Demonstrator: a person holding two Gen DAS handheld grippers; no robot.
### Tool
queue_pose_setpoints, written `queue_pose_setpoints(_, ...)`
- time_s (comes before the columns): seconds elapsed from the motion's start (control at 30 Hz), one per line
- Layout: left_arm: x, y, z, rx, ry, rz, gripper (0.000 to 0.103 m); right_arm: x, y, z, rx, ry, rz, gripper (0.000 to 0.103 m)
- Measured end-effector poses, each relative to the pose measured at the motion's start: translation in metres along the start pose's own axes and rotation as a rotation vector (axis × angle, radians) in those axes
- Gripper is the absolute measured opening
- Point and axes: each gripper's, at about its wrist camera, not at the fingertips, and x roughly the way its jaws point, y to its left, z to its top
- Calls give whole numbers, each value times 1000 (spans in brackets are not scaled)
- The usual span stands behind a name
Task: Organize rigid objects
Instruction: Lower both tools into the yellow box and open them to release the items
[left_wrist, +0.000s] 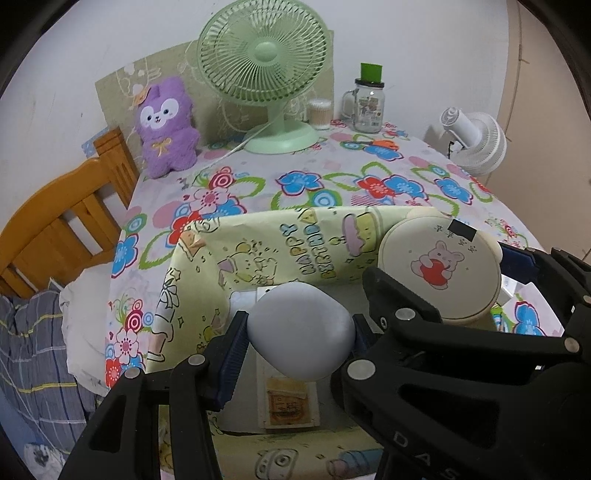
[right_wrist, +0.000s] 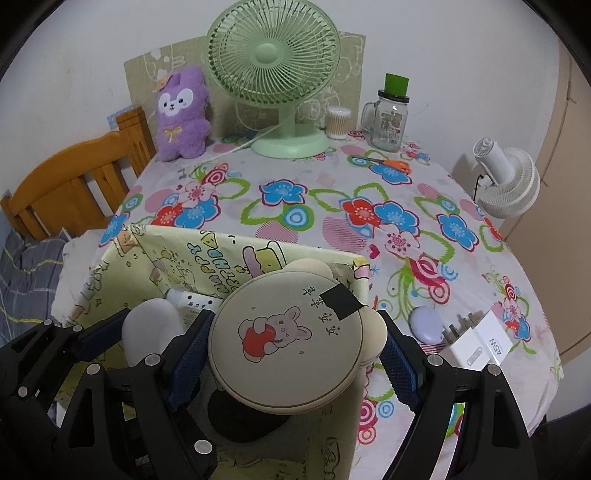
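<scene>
Over box (left_wrist: 258, 243) at table's near edge: left gripper (left_wrist: 299, 332) clamped grey oval case (left_wrist: 301, 330), right gripper (right_wrist: 295, 347) clamped round bunny tin (right_wrist: 284, 339). Lilac case (right_wrist: 426, 326), white charger (right_wrist: 480, 341) remained on table (right_wrist: 314, 221), unsorted.

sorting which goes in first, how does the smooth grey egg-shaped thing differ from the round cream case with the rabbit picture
The smooth grey egg-shaped object is plain and rounded, while the round cream case with the rabbit picture is a flat disc with small ear-like bumps, printed characters and a black tape patch. The egg looks smaller than the case. The left gripper clamps the egg; the right gripper clamps the case. Both hang over the yellow cartoon-print box.
</scene>
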Motion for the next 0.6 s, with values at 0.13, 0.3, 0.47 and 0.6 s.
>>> queue_pose_setpoints(0.13, 7, 4, -1, -6, 15, 6, 57, 5, 2, 1, -9, 8, -15, 86)
queue_pose_setpoints(0.3, 12, 7, 0, -12, 18, 4, 57, 9, 0, 3, 1, 35, -12, 86)
queue_pose_setpoints(0.47, 13, 7, 0, -8, 18, 0, 58, 9, 0, 3, 2, 36, -13, 89)
queue_pose_setpoints(0.6, 12, 5, 1, -7, 17, -23, 68, 6, -2, 2, 2, 33, -18, 90)
